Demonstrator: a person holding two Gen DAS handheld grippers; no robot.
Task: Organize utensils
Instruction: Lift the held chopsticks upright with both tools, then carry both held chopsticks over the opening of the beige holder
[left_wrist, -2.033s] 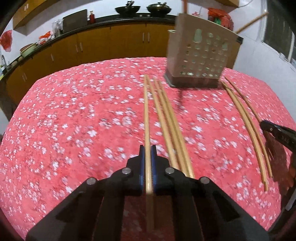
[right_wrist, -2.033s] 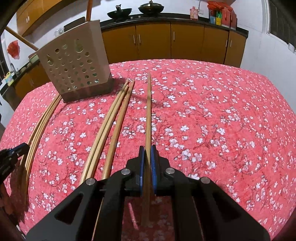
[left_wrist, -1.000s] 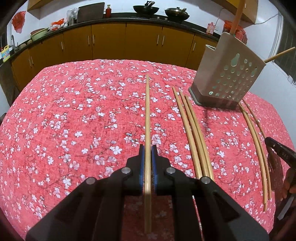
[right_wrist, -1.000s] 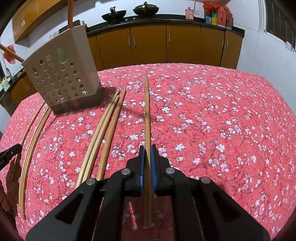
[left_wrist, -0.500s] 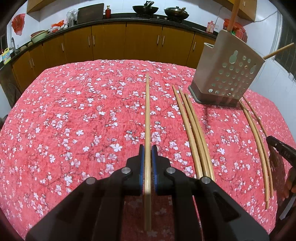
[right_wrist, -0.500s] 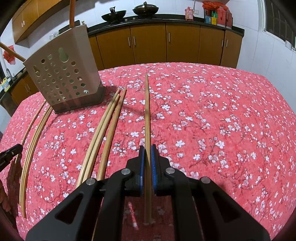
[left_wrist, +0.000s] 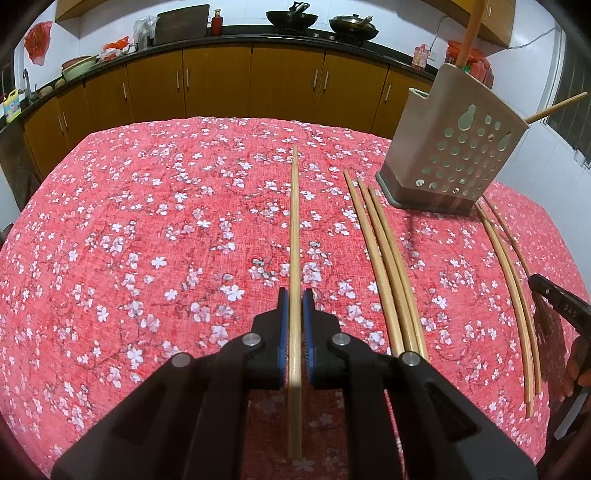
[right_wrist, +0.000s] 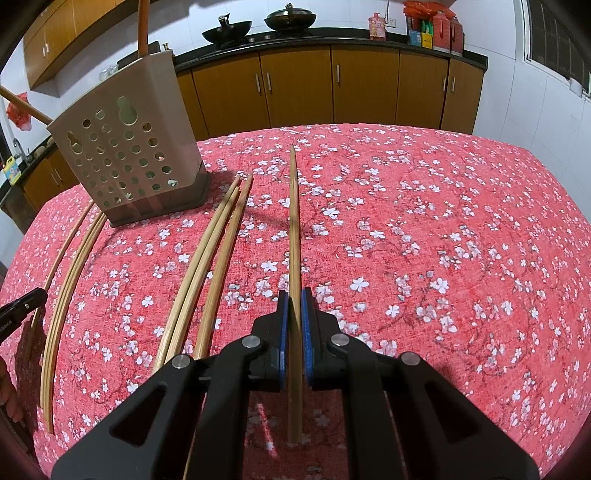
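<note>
The left gripper pinches a bamboo chopstick between its blue-padded jaws, the stick running straight ahead of them over a worktop covered in a red blossom-print cloth. To the right of those jaws three loose chopsticks lie side by side on the cloth, and ahead of them, further right, stands a beige perforated utensil holder with stick ends poking out of its top. Beyond the holder's base, three more chopsticks curve along the cloth's far right.

The right gripper likewise has its jaws pressed on a second chopstick. From its view the holder stands ahead and left of the jaws, with the loose trio lying between.
</note>
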